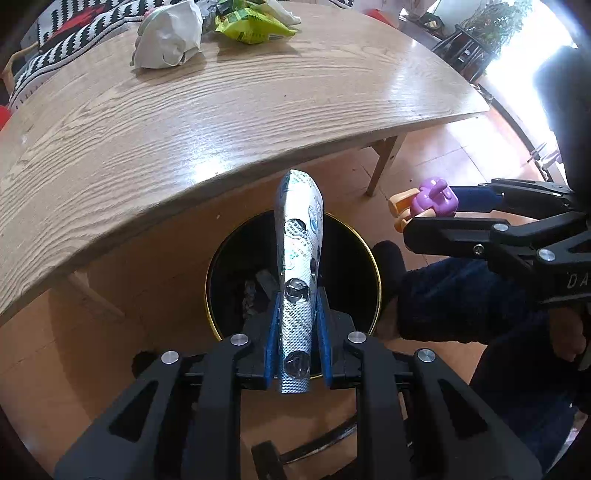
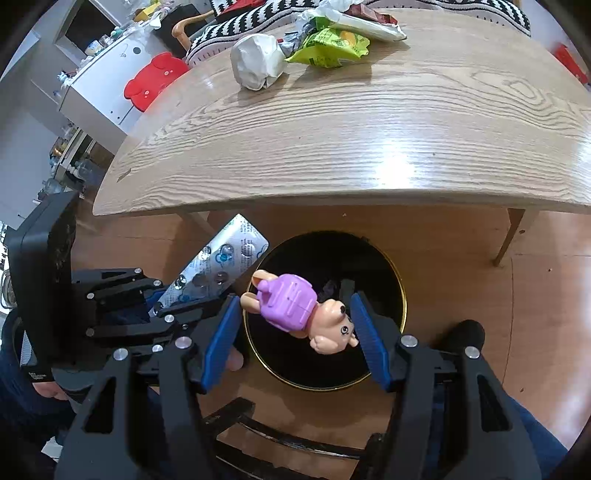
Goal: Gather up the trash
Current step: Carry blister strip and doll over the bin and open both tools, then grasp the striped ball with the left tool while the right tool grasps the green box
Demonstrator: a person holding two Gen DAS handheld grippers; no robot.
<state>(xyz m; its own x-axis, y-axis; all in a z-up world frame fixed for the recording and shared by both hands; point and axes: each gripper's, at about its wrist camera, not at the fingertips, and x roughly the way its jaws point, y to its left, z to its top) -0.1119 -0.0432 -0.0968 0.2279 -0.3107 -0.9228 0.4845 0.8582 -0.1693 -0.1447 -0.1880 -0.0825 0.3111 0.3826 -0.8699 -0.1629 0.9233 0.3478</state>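
Note:
My left gripper (image 1: 295,325) is shut on a silver blister pack (image 1: 298,258) and holds it above the black bin with a gold rim (image 1: 221,258). The pack also shows in the right wrist view (image 2: 218,266), left of the bin (image 2: 388,266). My right gripper (image 2: 295,321) is open over the bin, and a purple and peach toy figure (image 2: 299,310) hangs between its blue pads (image 2: 218,343), touching neither that I can see. In the left wrist view the toy (image 1: 430,201) sits at the right gripper's tip (image 1: 436,214).
The wooden table (image 1: 221,122) carries a crumpled white paper ball (image 1: 166,37) and a green wrapper (image 1: 251,26) at its far side; they also show in the right wrist view, the paper ball (image 2: 258,61) and the wrapper (image 2: 332,48). Table legs (image 2: 508,236) stand near the bin.

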